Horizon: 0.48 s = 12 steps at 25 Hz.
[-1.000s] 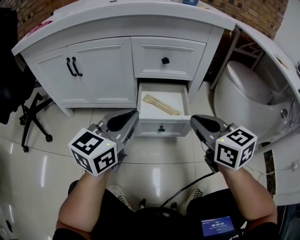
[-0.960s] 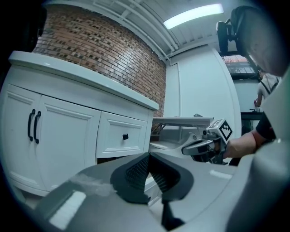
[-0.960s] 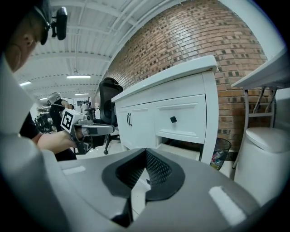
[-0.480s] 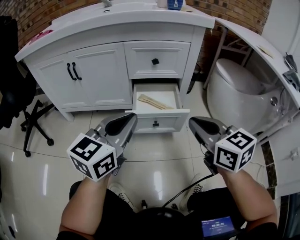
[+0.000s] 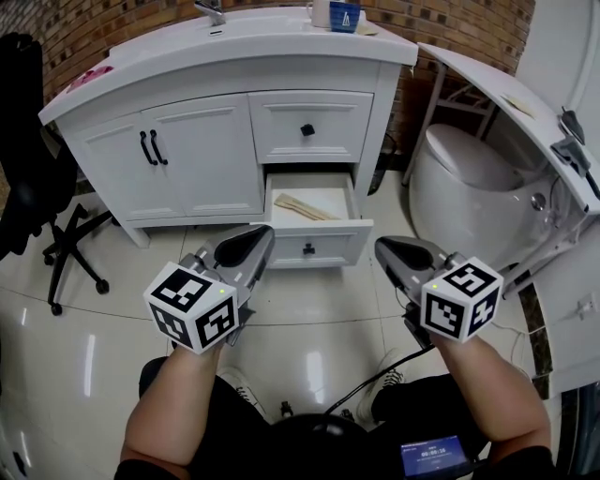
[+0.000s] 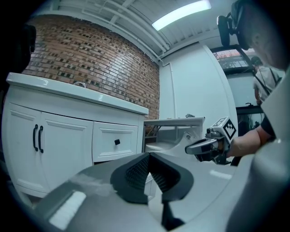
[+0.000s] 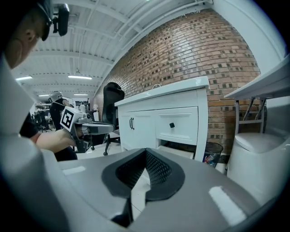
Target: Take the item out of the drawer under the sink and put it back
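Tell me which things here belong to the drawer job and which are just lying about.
Job: open lower drawer, wooden item inside it, left gripper, right gripper.
Lying about: office chair, toilet, blue container.

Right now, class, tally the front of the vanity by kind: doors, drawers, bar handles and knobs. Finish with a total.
Doors: 2
Drawers: 2
Bar handles: 2
Knobs: 2
Total: 8
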Tool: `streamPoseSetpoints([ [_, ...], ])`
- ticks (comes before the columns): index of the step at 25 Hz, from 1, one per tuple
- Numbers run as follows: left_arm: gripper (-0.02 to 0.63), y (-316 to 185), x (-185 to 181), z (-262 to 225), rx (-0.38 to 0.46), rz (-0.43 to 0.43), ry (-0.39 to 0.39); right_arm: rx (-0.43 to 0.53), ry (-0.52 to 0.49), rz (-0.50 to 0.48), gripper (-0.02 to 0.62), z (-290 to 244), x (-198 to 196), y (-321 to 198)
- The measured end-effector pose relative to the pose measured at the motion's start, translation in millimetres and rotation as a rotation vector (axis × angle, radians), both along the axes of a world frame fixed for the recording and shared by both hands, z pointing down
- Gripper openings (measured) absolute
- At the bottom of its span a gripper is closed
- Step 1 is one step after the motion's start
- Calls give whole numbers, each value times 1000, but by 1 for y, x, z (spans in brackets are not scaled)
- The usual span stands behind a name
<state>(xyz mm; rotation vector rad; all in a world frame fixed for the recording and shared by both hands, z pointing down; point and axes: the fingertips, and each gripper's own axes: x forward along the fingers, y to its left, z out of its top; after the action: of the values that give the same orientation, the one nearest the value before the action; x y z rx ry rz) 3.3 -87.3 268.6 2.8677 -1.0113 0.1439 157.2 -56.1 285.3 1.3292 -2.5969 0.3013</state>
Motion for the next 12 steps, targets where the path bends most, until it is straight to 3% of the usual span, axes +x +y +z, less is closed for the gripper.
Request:
streamPoseSetpoints([
  [12,6,4,0,2,-1,9,-11,-10,-8,-24,6,1,-6,-3],
])
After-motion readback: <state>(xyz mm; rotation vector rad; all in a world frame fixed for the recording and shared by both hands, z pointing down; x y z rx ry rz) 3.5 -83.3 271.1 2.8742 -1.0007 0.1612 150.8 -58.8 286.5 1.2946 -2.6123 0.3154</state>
